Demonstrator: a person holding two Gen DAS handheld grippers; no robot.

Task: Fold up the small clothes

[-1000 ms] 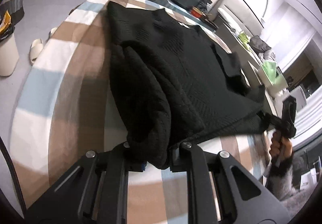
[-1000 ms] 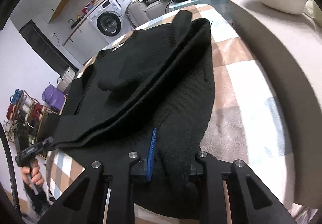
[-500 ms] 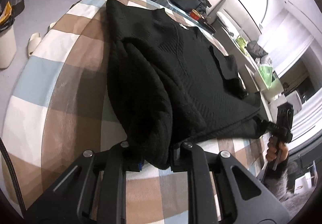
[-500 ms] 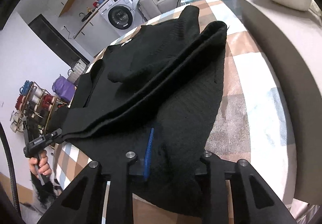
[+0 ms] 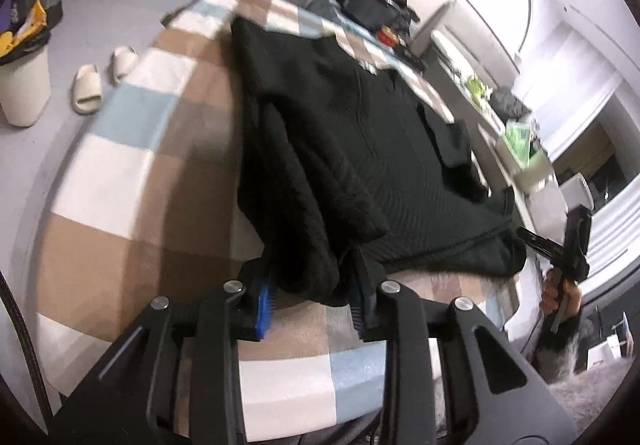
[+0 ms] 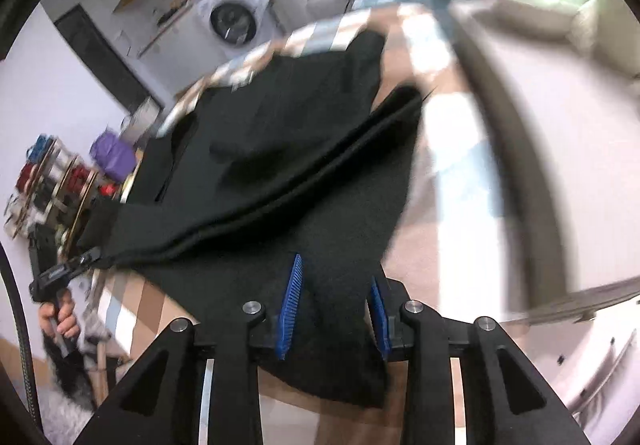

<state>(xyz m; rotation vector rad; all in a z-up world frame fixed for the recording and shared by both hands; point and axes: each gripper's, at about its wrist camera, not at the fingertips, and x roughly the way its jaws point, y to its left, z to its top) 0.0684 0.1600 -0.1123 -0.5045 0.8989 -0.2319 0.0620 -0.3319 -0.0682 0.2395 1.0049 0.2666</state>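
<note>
A black knit sweater (image 5: pixel 380 165) lies folded over itself on the checked blanket (image 5: pixel 132 181) that covers the table. My left gripper (image 5: pixel 312 303) is at its near left corner. Its jaws are opening, both blue pads show, and the thick corner sags loose between them. The right wrist view is blurred. There my right gripper (image 6: pixel 334 313) is over the other near corner of the sweater (image 6: pixel 288 149). Its jaws are opening too, with black fabric in the gap and the pads standing off it. A hand (image 5: pixel 560 297) holds that right gripper at the far right edge.
Slippers (image 5: pixel 86 89) and a white bin (image 5: pixel 24 85) stand on the floor to the left. A dark tray with black clothes (image 5: pixel 372 1) sits past the table's far end. A white basin (image 5: pixel 528 165) stands on the right counter, a washing machine (image 6: pixel 232 19) at the back.
Both grippers' jaws have spread and their blue pads now show beside the cloth. Both hands have shifted, and the right wrist view has blurred with the motion. The sweater's corners have slackened.
</note>
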